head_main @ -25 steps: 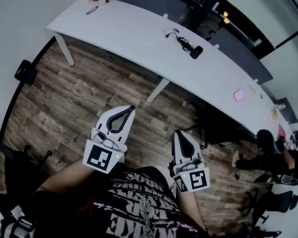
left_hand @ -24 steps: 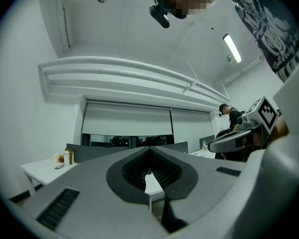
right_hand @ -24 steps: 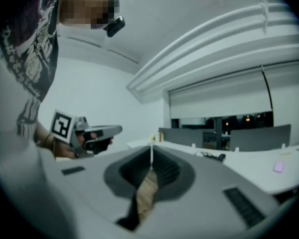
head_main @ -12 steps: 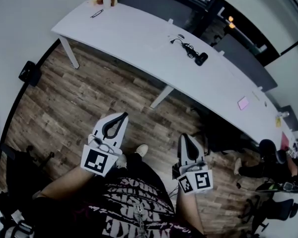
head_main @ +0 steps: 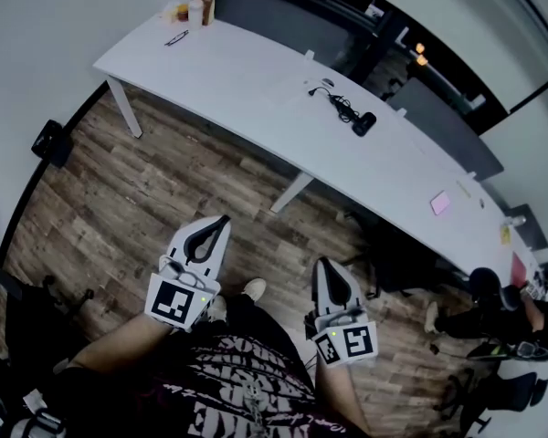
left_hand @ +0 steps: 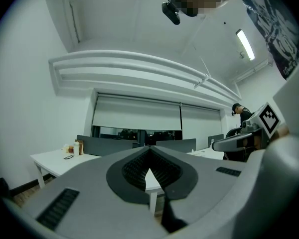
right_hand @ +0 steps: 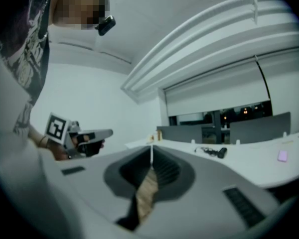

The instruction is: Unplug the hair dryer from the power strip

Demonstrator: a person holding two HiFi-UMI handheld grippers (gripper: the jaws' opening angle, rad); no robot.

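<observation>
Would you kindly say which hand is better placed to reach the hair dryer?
Right, probably: the right tongs sit nearer the hair dryer; the left tongs are farther off. Both are shut.

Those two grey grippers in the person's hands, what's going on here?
A person stands on the wooden floor, back from the long white table, with a gripper in each hand. The left gripper and the right gripper are both shut and empty, pointing toward the table. The black hair dryer lies on the table with its cord, untouched; the unplugging has not begun.
</observation>
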